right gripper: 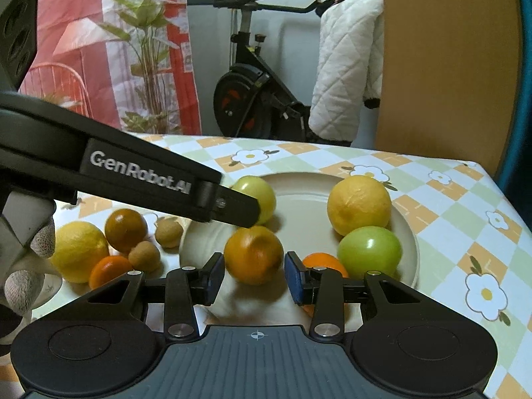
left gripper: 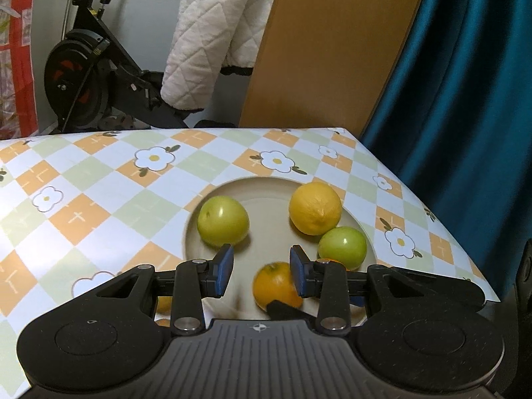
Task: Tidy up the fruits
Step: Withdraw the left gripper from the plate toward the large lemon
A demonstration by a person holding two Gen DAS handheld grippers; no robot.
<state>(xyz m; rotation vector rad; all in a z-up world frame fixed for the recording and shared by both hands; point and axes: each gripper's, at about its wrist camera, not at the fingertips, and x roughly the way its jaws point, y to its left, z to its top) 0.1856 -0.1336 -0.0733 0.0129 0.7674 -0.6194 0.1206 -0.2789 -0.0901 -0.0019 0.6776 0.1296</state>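
— Blue-padded jaws of the right gripper (right gripper: pixel 254 271) sit closest, standing apart with nothing pinched. Just past them, on the plate (right gripper: pixel 410 249), lies the big orange (right gripper: pixel 252 254). Is that the one to take?

— I'd judge so. It's round, firm and waxy, so it should roll at a nudge and could squirt out of a shallow pinch. Take it across its widest middle, pads level, squeezing only until it stops slipping; the peel will bruise before it breaks.

— And the left gripper (left gripper: pixel 261 262)?

— Released too, its pads holding nothing. From its own camera the same orange shows low between them, partly behind one pad.

— What else is on the plate?

— One lemon (right gripper: pixel 359 204), two green fruits (right gripper: pixel 369 256) and a small orange (right gripper: pixel 324 262) mostly hidden behind the right gripper's pad. Off the plate, on the tablecloth (right gripper: pixel 465 199), wait another lemon (right gripper: pixel 78 251), a dark orange (right gripper: pixel 126 229), a small orange and two brown fruits (right gripper: pixel 169 232). Those look lighter and softer.

— What can't you make out?

— The big orange is blurred, so its stalk end and exact resting spot are unclear. I can't tell whether it touches the left finger crossing above it. The near rim of the plate is covered by both grippers, and only gloved fingertips (right gripper: pixel 43 241) of the person show.
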